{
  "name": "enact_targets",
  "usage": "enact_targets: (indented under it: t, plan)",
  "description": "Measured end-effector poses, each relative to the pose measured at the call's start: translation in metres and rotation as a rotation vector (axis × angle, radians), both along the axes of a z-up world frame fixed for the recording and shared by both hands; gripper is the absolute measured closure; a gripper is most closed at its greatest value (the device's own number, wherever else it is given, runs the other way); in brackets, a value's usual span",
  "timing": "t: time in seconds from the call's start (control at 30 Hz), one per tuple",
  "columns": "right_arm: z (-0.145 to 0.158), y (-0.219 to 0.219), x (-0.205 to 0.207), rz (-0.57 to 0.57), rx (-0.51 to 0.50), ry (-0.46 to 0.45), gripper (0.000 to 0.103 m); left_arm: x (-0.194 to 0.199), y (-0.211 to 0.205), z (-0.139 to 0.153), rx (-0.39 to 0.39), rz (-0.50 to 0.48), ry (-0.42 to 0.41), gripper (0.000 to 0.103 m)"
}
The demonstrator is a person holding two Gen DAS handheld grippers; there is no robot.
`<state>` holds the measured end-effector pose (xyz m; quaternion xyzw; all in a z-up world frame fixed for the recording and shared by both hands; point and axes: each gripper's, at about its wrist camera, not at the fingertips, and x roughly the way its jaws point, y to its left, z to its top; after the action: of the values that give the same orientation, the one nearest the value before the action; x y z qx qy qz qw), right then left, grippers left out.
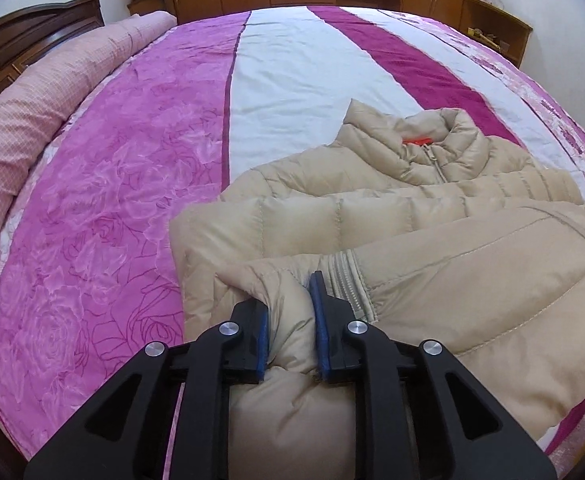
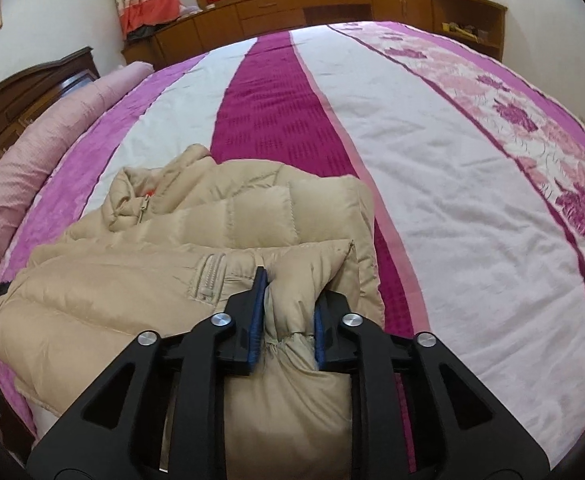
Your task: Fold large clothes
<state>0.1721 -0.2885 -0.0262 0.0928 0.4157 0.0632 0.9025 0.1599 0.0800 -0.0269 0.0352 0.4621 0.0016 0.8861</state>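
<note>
Now both grippers are clamped on the near edge of a beige puffer jacket that lies on a bed. Seen from the left wrist, the left gripper has its two blue-padded fingers closed most of the way, with a thick bunch of the quilted fabric squeezed between them; a ribbed zip pocket sits just right of the grip. From the right wrist, the right gripper is likewise narrowed onto a wad of the same jacket, and the bunched cloth bulges out toward the camera below the pads.

The jacket rests on the near part of the bed, on a bedspread striped in pink, white and deep magenta. Its collar stands at the far end, with a small orange tag inside it above the front zip. A folded part of the jacket lies over the body.

A rolled pink quilt runs along the left side of the bed, against a dark wooden headboard. Wooden cabinets line the far wall.
</note>
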Motion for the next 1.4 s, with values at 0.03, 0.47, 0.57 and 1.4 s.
enact_targets:
  t: [0.03,0.47,0.57,1.4]
  plan:
    - [-0.001,0.0,0.0,-0.004,0.002,0.001,0.083,0.0,-0.001,0.0,0.003,0.001,-0.003,0.082]
    - [0.008,-0.004,0.013,-0.037,0.031,0.056,0.065,-0.044,0.009,0.057,0.04,-0.099,-0.061,0.03]
    - [0.025,-0.009,0.008,-0.033,0.061,0.048,0.05,-0.056,0.019,0.065,0.021,-0.085,-0.064,0.029]
    - [0.011,-0.019,-0.079,0.108,0.041,0.085,0.032,-0.102,0.026,0.024,-0.079,-0.04,0.013,0.027]
